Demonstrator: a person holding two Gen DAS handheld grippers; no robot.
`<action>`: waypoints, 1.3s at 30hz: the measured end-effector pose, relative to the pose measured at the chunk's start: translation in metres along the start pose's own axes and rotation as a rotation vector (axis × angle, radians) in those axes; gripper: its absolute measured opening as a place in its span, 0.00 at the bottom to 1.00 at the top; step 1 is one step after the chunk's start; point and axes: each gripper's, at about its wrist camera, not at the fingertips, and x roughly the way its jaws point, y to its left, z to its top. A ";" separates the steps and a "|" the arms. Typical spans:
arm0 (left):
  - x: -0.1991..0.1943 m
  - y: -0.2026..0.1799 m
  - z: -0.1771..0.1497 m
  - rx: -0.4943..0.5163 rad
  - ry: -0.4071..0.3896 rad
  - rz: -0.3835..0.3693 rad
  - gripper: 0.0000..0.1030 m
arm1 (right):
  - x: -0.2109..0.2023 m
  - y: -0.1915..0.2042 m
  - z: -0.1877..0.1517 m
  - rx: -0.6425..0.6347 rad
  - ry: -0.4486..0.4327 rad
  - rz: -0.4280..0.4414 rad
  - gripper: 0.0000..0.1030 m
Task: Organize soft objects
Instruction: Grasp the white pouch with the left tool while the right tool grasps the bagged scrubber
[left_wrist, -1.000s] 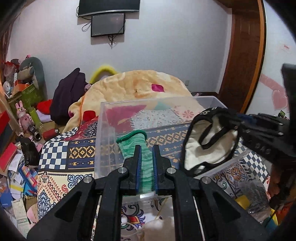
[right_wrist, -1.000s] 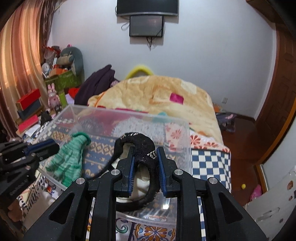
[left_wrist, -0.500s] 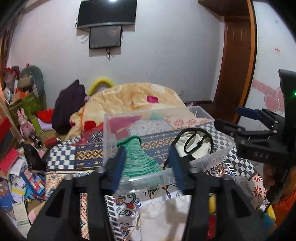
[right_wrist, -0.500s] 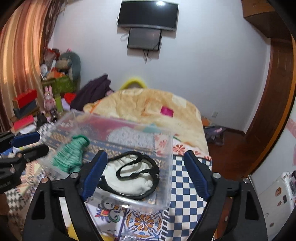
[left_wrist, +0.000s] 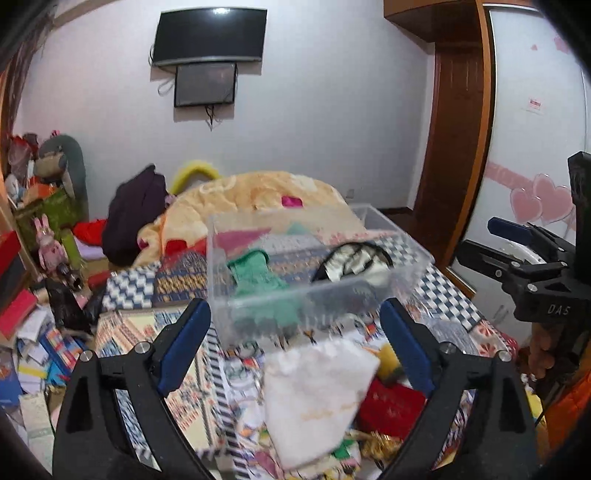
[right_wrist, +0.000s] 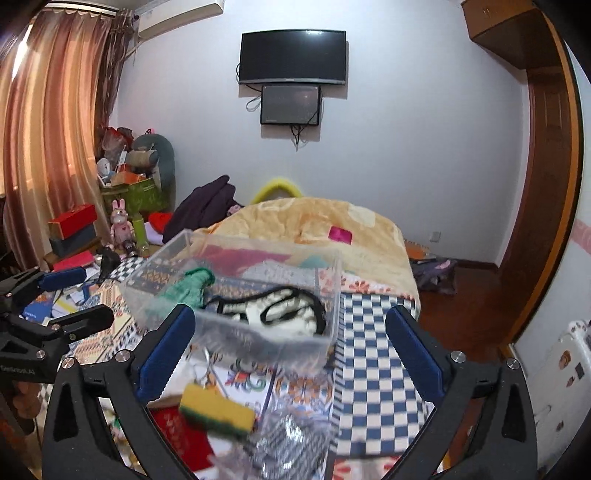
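On the bed, near both wide-open, empty claws, left and right: white cloth, limp, light, best pinched at an edge; sponge, squashy; bin holding green glove.

White wall, wall-mounted TV, orange curtains, wooden door frame, bed with peach quilt
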 end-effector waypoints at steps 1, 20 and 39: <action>0.000 -0.001 -0.003 -0.005 0.010 -0.009 0.91 | -0.001 0.001 -0.002 0.003 0.007 0.003 1.00; 0.042 -0.011 -0.067 -0.025 0.216 -0.016 0.91 | 0.018 -0.026 -0.082 0.137 0.245 -0.004 0.95; 0.040 -0.008 -0.066 -0.037 0.175 -0.056 0.20 | 0.016 -0.029 -0.090 0.193 0.266 0.115 0.29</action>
